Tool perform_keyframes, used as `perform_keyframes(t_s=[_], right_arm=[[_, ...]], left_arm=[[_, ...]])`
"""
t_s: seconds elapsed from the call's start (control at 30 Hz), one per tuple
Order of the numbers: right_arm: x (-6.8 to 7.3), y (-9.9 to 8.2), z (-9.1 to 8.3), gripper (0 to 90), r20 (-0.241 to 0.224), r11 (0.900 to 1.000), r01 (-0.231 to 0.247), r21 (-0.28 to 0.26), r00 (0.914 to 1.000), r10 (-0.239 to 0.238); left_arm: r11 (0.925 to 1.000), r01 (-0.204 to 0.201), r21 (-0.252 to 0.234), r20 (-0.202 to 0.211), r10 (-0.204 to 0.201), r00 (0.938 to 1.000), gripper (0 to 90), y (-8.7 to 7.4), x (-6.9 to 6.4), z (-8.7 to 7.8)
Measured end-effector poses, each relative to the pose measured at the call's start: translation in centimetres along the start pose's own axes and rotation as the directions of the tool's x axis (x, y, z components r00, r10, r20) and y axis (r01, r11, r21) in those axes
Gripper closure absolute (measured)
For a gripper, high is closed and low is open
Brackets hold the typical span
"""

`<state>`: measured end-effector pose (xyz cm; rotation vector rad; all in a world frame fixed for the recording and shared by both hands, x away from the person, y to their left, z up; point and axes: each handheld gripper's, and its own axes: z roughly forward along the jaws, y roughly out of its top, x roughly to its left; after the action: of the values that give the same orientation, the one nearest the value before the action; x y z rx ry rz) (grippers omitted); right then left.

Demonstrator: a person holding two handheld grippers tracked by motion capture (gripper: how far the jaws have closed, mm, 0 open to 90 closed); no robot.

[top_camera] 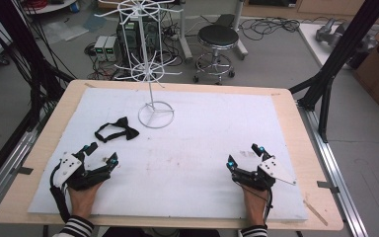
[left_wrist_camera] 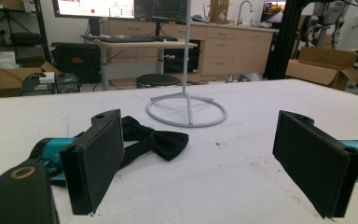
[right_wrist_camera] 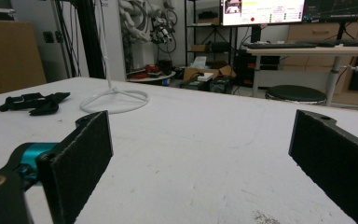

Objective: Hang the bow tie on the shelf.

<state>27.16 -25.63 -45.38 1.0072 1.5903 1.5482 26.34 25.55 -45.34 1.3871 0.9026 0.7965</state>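
The left claw (top_camera: 101,154) rests on the bench (top_camera: 187,148) with its jaws spread wide and nothing between them. It points up the bench toward the bow tie (top_camera: 117,131), which lies flat just ahead of it and a little toward the middle, near but not touching. In the left gripper view the bow tie (left_wrist_camera: 161,140) sits just beyond the left-hand jaw and partly behind it, so the claw is not yet centred on it. That wide spread looks like readiness to close on the tie's knot or strap.

The right claw (top_camera: 245,155) also lies released, jaws apart and empty, low on the bench at the person's right, well apart from the tie. It seems parked, waiting.

Behind the tie stands the white wire rack (top_camera: 150,69), its ring base (top_camera: 156,115) on the bench and its hooked arms bare; the tie is probably meant to hang there.

Both hands (top_camera: 84,195) lie low with forearms coming in from the near edge, wrists roughly level, striped cuffs showing.
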Motion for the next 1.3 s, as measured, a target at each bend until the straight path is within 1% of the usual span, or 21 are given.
perform_keyframes(t_s=[0.27,0.33,0.63,0.7,0.73,0.83,0.9,1.0,1.03,1.07,1.1,1.13,1.17,1.2,1.23,1.3], right_arm=[[-0.1,0.0,-0.1,5.1,-0.003,0.9999,-0.014,-0.001,0.9999,0.014],[-0.1,0.0,-0.1,5.1,-0.004,0.9999,-0.008,-0.007,1.0000,0.008],[0.0,0.0,-0.1,5.1,-0.002,1.0000,-0.008,-0.002,1.0000,0.008],[0.0,0.0,-0.1,5.1,-0.001,1.0000,-0.008,-0.002,1.0000,0.008],[0.0,0.0,-0.1,5.1,0.001,0.9999,-0.016,0.001,0.9999,0.016],[0.0,0.0,-0.1,5.1,0.001,0.9999,-0.011,-0.002,0.9999,0.011],[0.0,0.0,-0.1,5.1,-0.001,0.9999,-0.010,-0.002,0.9999,0.010],[0.0,0.0,-0.1,5.1,-0.001,0.9999,-0.010,-0.001,0.9999,0.010],[0.0,0.0,-0.1,5.1,-0.001,0.9999,-0.010,-0.001,0.9999,0.010],[0.0,0.0,-0.1,5.1,-0.002,1.0000,-0.010,-0.001,1.0000,0.010],[0.0,0.0,-0.1,5.1,-0.002,1.0000,-0.010,-0.001,1.0000,0.010],[0.0,0.0,-0.1,5.0,-0.003,0.9999,-0.012,-0.001,0.9999,0.012],[0.0,0.0,-0.1,5.1,-0.002,0.9999,-0.011,-0.001,0.9999,0.011],[0.0,0.0,-0.1,5.1,-0.003,0.9999,-0.011,-0.002,0.9999,0.011],[0.0,0.0,-0.1,5.1,-0.003,0.9999,-0.011,-0.002,0.9999,0.011],[0.0,0.0,-0.1,5.1,-0.003,0.9999,-0.013,-0.002,0.9999,0.013]], left_arm=[[1.0000,-0.008,0.004,-0.005,0.008,1.0000,16.6,0.0,-0.1,0.0],[1.0000,-0.002,0.001,-0.007,0.002,1.0000,16.6,0.0,-0.1,0.0],[1.0000,-0.005,0.003,-0.013,0.005,0.9999,16.6,0.0,-0.1,0.0],[0.9999,-0.007,0.008,-0.012,0.007,0.9999,16.6,0.0,-0.1,0.1],[0.9999,-0.011,0.013,-0.011,0.011,0.9999,15.8,0.1,-0.1,0.1],[0.9998,-0.011,0.015,-0.008,0.011,0.9999,15.4,0.1,-0.1,0.2],[0.9998,-0.008,0.020,-0.006,0.008,0.9999,15.4,0.1,-0.1,0.2],[0.9995,0.007,0.031,0.010,-0.008,0.9999,15.1,0.2,0.1,0.3],[0.9994,-0.001,0.033,0.008,0.001,1.0000,15.1,0.2,0.1,0.3],[0.9988,-0.025,0.041,0.004,0.025,0.9997,15.1,0.4,0.1,0.3],[0.9988,-0.025,0.041,0.004,0.025,0.9997,15.1,0.4,0.1,0.3],[0.9985,-0.028,0.047,0.003,0.028,0.9996,15.1,1.0,0.3,0.2],[0.9985,-0.028,0.047,0.003,0.028,0.9996,15.1,1.0,0.3,0.2],[0.9977,-0.034,0.059,0.005,0.034,0.9994,15.1,1.7,0.5,0.3],[0.9977,-0.034,0.059,0.005,0.034,0.9994,15.1,1.7,0.5,0.3],[0.9950,-0.055,0.084,0.013,0.054,0.9985,15.1,2.7,0.8,0.5]])
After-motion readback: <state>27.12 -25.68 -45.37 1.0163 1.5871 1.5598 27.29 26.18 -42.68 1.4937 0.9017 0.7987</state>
